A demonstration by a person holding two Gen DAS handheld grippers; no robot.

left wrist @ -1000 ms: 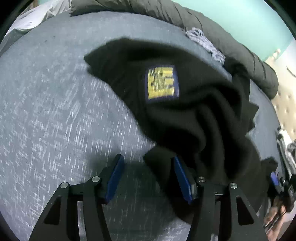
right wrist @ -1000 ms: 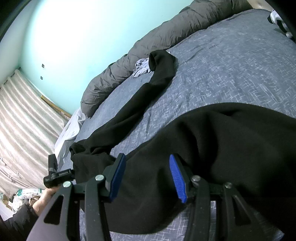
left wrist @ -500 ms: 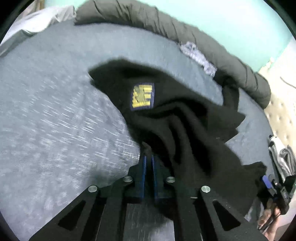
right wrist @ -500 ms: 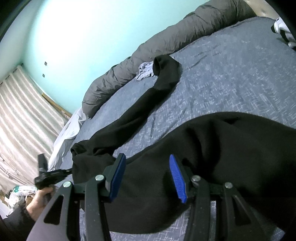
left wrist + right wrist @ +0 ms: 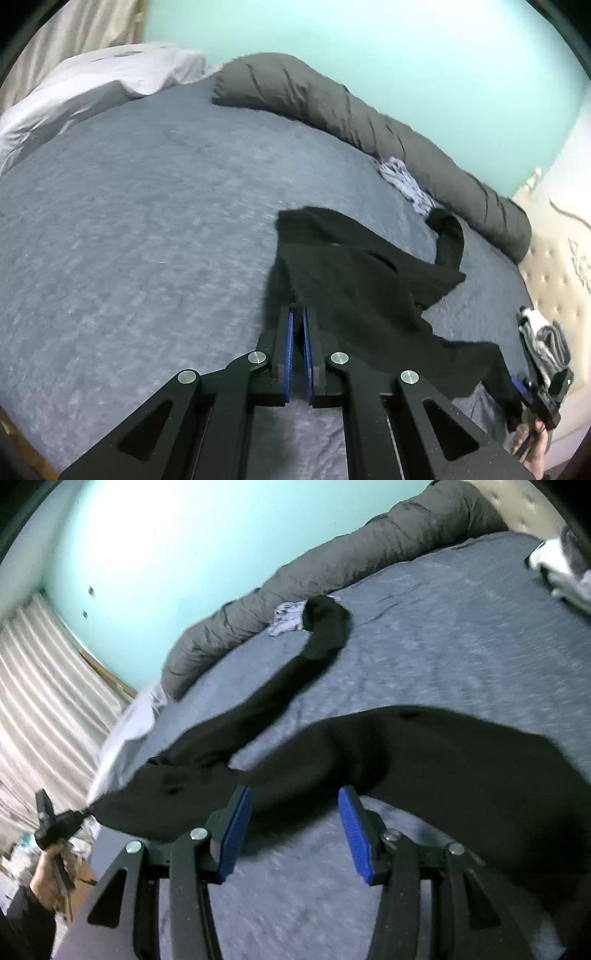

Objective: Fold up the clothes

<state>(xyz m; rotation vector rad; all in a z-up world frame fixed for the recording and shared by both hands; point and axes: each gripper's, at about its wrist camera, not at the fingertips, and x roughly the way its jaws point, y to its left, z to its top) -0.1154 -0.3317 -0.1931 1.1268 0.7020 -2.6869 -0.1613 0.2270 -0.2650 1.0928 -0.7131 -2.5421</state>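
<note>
A black sweater (image 5: pixel 354 295) lies partly raised off the grey bed (image 5: pixel 129 240). My left gripper (image 5: pixel 297 317) is shut on its near edge, and the cloth hangs away to the right. One long sleeve (image 5: pixel 317 646) trails toward the back of the bed. In the right wrist view, the sweater (image 5: pixel 424 749) stretches across just beyond my right gripper (image 5: pixel 295 830). That gripper is open, with only bed sheet showing between its blue pads (image 5: pixel 352 834). The left gripper (image 5: pixel 61 825) appears at the far left, pinching the sweater's corner. No yellow patch shows.
A rolled dark grey duvet (image 5: pixel 369 122) lines the back of the bed, with a small patterned cloth (image 5: pixel 402 181) beside it. Pale bedding (image 5: pixel 92 85) sits at the back left. A striped grey-white garment (image 5: pixel 543 332) lies by the tufted headboard (image 5: pixel 554 266).
My left gripper closed on the sweater's edge and pulled it up and back. The yellow patch turned out of sight. The right gripper stayed open as the sweater's edge drew back to its fingertips.
</note>
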